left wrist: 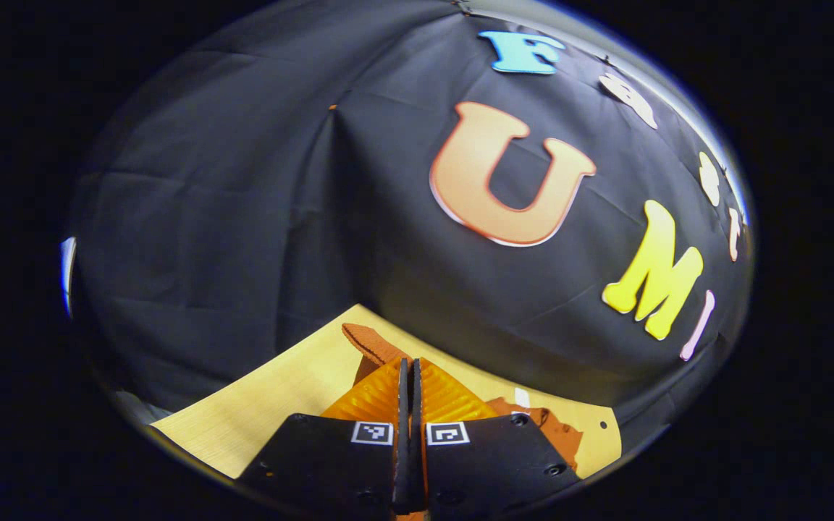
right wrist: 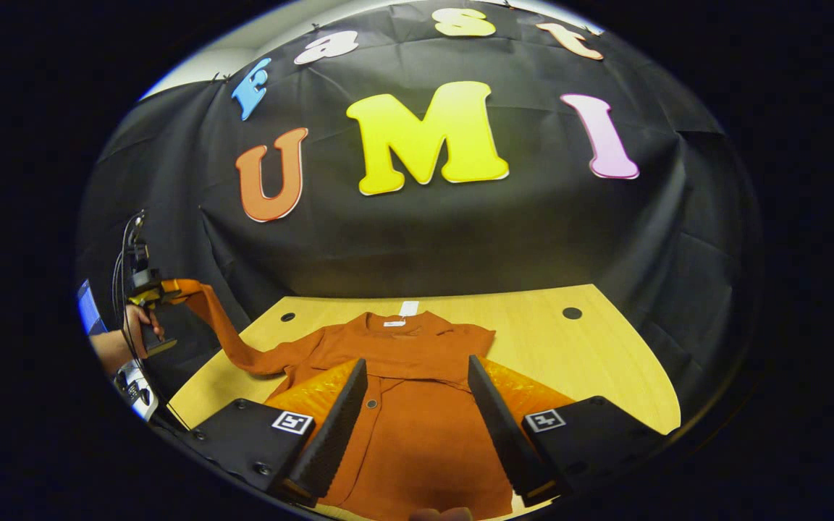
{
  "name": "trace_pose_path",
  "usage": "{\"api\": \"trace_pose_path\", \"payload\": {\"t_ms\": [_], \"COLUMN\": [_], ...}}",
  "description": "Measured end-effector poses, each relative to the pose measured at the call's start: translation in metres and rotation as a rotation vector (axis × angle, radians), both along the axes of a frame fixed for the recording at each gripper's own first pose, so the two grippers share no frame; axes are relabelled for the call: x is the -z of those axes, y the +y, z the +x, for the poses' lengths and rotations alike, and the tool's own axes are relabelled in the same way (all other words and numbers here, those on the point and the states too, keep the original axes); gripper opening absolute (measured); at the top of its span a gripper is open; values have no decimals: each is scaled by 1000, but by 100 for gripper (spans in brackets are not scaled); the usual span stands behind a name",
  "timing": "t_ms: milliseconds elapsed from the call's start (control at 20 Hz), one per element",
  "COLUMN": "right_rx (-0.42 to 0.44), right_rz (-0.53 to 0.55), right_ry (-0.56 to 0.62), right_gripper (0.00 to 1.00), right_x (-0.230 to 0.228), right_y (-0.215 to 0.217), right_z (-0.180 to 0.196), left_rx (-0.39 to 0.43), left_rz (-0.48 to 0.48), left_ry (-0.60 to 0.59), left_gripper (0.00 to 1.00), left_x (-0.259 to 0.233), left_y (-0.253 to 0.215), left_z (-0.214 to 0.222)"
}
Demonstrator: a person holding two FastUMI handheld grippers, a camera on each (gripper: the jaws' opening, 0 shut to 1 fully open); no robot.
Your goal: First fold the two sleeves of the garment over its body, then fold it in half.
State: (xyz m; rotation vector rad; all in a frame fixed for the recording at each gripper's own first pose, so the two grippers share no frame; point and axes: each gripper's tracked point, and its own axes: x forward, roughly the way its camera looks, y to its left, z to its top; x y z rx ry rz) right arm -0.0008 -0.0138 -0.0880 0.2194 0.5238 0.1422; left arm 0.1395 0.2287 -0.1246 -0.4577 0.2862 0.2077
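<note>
An orange button-up shirt (right wrist: 417, 427) lies flat on the wooden table (right wrist: 591, 354), collar towards the wall. Its left sleeve (right wrist: 221, 325) is stretched up and out to the left, off the table's edge. There my left gripper (right wrist: 143, 289), held by a hand (right wrist: 135, 325), is shut on the cuff. In the left gripper view the fingers of this gripper (left wrist: 410, 365) are pressed together, with the cuff (left wrist: 370, 344) sticking out past the tips. My right gripper (right wrist: 417, 360) hangs open over the shirt's chest, nothing between its fingers. The shirt's right side ends in a straight fold at the shoulder.
The black cloth wall stands close behind the table's far edge. Two small round holes (right wrist: 571, 312) (right wrist: 287, 317) sit in the tabletop near the back. A white tag (right wrist: 408, 309) lies at the collar. Bare wood lies to the right of the shirt.
</note>
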Motion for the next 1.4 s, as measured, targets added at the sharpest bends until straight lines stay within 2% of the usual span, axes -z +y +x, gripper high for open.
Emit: {"api": "trace_pose_path", "payload": {"t_ms": [100, 350, 400, 550, 800, 1050, 1400], "right_rx": [22, 100, 121, 181, 299, 383, 476], "right_rz": [-15, -58, -63, -74, -104, -160, -164], "right_ry": [-18, -41, -44, -43, -14, 44, 130], "right_gripper": [97, 97, 94, 96, 96, 96, 96], "right_x": [-5, -13, -15, -16, -14, -9, 4], "right_y": [-17, -66, -77, -105, -158, -198, -230], "right_z": [-11, -38, -43, -56, -85, -120, -151], "left_rx": [55, 177, 203, 273, 411, 539, 566], "left_rz": [22, 61, 67, 64, 75, 57, 120], "left_ry": [-31, -62, -65, -52, 8, 115, 331], "left_gripper": [3, 3, 3, 3, 3, 3, 3], "left_x": [-23, -51, -53, -49, -10, 56, 167], "left_y": [-28, -105, -123, -178, -274, -368, -434], "left_z": [27, 75, 83, 99, 118, 128, 122]}}
